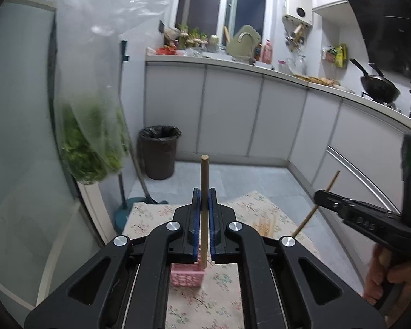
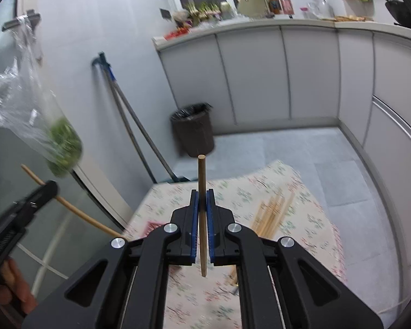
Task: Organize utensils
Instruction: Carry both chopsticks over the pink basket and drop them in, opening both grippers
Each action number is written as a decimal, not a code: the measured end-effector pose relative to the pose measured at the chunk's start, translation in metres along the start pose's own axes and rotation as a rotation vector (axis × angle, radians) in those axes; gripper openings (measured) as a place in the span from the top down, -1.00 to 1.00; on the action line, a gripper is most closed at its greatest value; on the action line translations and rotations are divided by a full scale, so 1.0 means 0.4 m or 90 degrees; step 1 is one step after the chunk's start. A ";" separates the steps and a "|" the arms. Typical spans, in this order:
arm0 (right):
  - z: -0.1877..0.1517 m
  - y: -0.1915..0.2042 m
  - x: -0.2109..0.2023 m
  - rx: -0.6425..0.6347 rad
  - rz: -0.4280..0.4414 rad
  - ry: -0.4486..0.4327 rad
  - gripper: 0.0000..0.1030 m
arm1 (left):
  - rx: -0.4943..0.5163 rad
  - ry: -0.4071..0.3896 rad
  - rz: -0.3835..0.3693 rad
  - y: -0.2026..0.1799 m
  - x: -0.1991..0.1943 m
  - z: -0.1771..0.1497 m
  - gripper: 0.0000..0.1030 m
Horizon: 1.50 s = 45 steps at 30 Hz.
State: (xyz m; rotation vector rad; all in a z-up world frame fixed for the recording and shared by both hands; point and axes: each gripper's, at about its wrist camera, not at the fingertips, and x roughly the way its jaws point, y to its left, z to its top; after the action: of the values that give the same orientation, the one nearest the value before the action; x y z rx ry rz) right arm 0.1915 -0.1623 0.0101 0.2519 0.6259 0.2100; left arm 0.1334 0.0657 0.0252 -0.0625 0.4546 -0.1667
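The left gripper (image 1: pixel 204 203) was closed on a chopstick (image 1: pixel 204 208), its blue-padded fingers (image 1: pixel 196 219) pressing the stick from both sides. That stick stood nearly upright in the left wrist view, its blunt end rising above the fingertips and its lower end hanging just over a pink basket (image 1: pixel 187 275) that sat on the flowered tabletop (image 1: pixel 156 219).

The right gripper (image 2: pixel 202 205) was likewise clamped on a second chopstick (image 2: pixel 202 213), held upright between its pads, with both ends sticking out clear of the fingers. In the left wrist view the right gripper (image 1: pixel 322 196) showed at the right edge with its stick slanting through the tips, and a hand (image 1: pixel 383 279) gripped the handle below. In the right wrist view the left gripper (image 2: pixel 48 189) appeared at the left edge, its chopstick (image 2: pixel 76 213) curving across the frame.

A loose heap of chopsticks (image 2: pixel 271 213) lay on the tabletop to the right of the right gripper's fingers, blurred. Beyond the tabletop stood a bin (image 2: pixel 193 130) on the tiled floor (image 2: pixel 301 148), and a clear bag of greens (image 1: pixel 93 142) hung at the left.
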 end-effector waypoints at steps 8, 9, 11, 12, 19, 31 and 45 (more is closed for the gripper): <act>-0.004 0.052 0.041 0.006 0.026 -0.001 0.89 | 0.031 -0.002 0.041 0.028 0.118 -0.073 0.91; -0.006 0.054 0.046 0.007 0.028 0.000 0.89 | 0.030 0.004 0.039 0.037 0.135 -0.082 0.91; -0.008 0.060 0.048 0.010 0.031 0.000 0.89 | 0.028 0.020 0.034 0.047 0.164 -0.092 0.91; -0.009 0.060 0.050 0.013 0.035 -0.003 0.89 | 0.024 0.036 0.031 0.053 0.187 -0.098 0.91; 0.007 0.080 0.065 0.030 0.061 -0.030 0.89 | -0.009 0.086 0.009 0.093 0.279 -0.125 0.89; 0.017 0.105 0.167 0.047 0.070 -0.038 0.89 | -0.033 0.099 0.034 0.140 0.250 -0.133 0.31; -0.057 0.099 0.357 0.055 0.066 0.070 0.89 | -0.059 0.163 0.101 0.179 0.248 -0.171 -0.64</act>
State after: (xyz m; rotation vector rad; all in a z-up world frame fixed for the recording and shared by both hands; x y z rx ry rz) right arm 0.2860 -0.0825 -0.0746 0.3585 0.7321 0.2981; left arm 0.2015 0.1174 -0.0858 -0.0965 0.7196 0.0037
